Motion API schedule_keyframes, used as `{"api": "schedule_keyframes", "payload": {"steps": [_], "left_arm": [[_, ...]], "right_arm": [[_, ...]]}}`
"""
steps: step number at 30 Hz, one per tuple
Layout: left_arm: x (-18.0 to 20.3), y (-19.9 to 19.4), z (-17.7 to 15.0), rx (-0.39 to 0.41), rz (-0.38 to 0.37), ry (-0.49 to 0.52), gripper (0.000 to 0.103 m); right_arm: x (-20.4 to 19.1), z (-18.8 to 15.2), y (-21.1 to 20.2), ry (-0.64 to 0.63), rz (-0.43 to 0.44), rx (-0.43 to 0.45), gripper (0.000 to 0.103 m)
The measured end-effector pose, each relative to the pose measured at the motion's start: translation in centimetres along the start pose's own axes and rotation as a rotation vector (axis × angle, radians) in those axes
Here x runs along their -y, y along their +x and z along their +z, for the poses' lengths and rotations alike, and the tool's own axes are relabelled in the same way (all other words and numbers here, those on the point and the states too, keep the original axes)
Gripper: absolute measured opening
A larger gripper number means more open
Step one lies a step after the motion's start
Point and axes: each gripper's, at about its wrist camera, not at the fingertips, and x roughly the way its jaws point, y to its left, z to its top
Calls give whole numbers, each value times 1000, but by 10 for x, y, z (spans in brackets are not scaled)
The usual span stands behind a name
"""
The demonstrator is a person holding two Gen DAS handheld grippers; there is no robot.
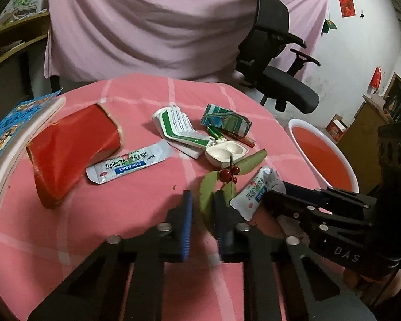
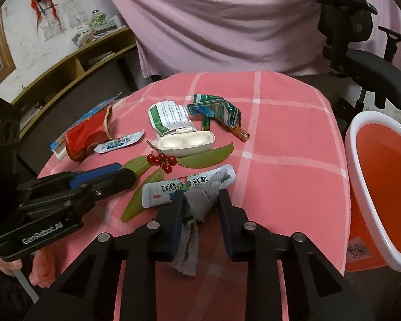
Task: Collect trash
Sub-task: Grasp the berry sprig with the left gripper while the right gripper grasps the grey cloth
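Right wrist: gripper (image 2: pixel 199 203) near tablecloth (image 2: pixel 294 187) edge

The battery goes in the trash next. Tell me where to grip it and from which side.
Grip the battery at its bare orange end, coming from above with the gripper fingers across its narrow width. It lies flat, and its other end is tucked under the crumpled green wrapper.

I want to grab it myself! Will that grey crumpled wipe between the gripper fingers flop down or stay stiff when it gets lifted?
Probably floppy: the grey wipe already bunches and sags in soft folds between the right gripper fingers, its tail drooping over the table edge. It looks thin and light, so it should lift easily. It may drag the white sachet it lies across.
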Motion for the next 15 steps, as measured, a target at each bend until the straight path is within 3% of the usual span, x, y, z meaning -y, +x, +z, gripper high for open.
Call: {"api": "schedule_keyframes", "payload": {"steps": [3,9,15], "left_arm": [[1,-6,0,23,7,0,0],[4,-26,-7,122,67,4,0],[18,-59,-19,308,123,49,0]], "right_arm": [[0,-1,-1,0,8,8,23],[-2,-1,-12,-13,28,68,23],[-2,-3,-35,-23,77,195,23]]}}
